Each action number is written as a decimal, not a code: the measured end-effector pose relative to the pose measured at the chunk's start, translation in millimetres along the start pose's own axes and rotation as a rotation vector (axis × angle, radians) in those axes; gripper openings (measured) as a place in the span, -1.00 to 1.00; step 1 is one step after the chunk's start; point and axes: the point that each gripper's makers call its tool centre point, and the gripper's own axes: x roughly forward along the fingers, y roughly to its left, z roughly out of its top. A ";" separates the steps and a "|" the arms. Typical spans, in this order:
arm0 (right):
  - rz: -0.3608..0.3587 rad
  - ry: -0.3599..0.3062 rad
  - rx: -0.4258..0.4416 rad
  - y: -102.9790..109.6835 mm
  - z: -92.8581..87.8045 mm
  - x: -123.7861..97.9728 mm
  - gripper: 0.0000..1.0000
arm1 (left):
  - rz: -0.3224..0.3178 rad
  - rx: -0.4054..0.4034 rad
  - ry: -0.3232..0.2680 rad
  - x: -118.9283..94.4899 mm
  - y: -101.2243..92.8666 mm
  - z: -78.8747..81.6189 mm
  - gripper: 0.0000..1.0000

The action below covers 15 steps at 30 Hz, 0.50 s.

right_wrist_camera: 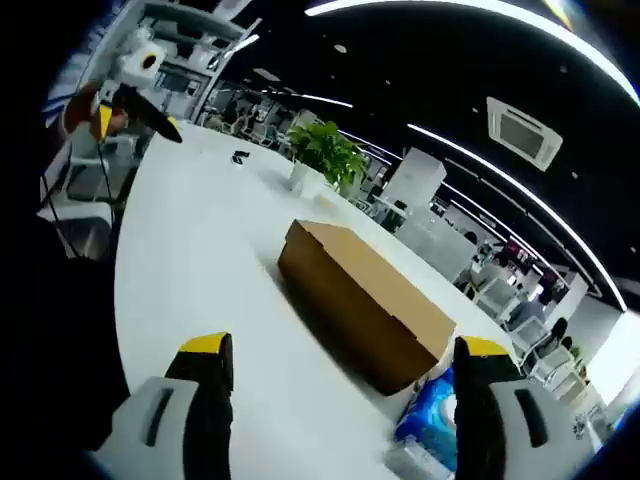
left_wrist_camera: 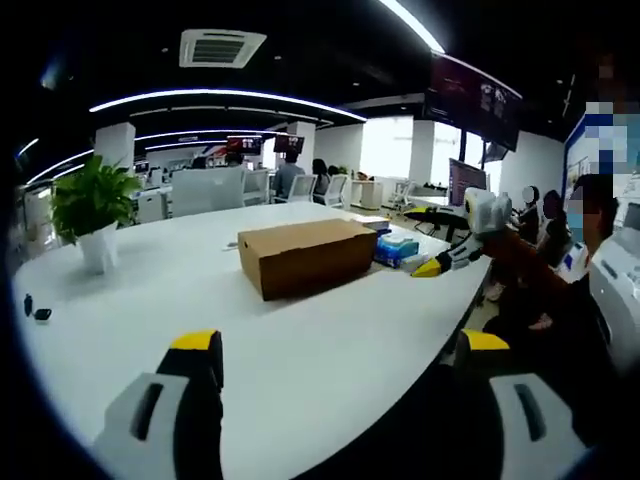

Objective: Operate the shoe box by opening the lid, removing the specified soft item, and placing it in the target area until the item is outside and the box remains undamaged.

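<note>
1. Two grippers hover over a broad white surface [left_wrist_camera: 330,330] in an open office; neither touches anything.
2. A closed brown cardboard shoe box [left_wrist_camera: 307,256] lies flat near the middle of the surface, lid down, well apart from both grippers.
3. The left gripper [left_wrist_camera: 340,350] has its yellow-tipped jaws spread wide, nothing between them, aimed toward the box from the near edge.
4. The right gripper [right_wrist_camera: 345,355] also stands wide open and empty; in the left gripper view it appears at the far right [left_wrist_camera: 450,258], beyond the box's end.
5. In the right gripper view the left gripper [right_wrist_camera: 125,100] appears at the upper left, past the surface's edge.
6. A blue soft packet [right_wrist_camera: 432,415] sits just beside one end of the box.
7. A green potted plant in a white pot [left_wrist_camera: 92,210] stands well apart from the box, with a small black object [left_wrist_camera: 42,314] near the surface's edge.
</note>
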 end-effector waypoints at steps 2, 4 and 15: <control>-0.006 0.004 0.071 3.2 -2.1 -16.3 0.92 | 0.005 0.003 0.006 -1.9 -1.5 1.6 0.99; 0.001 0.022 0.092 7.7 -6.1 -31.5 0.93 | 0.000 0.000 0.016 -5.6 -5.6 3.0 0.99; -0.019 0.015 0.374 17.6 -8.3 -92.5 0.95 | -0.028 -0.041 -0.046 -15.7 -20.6 18.2 0.99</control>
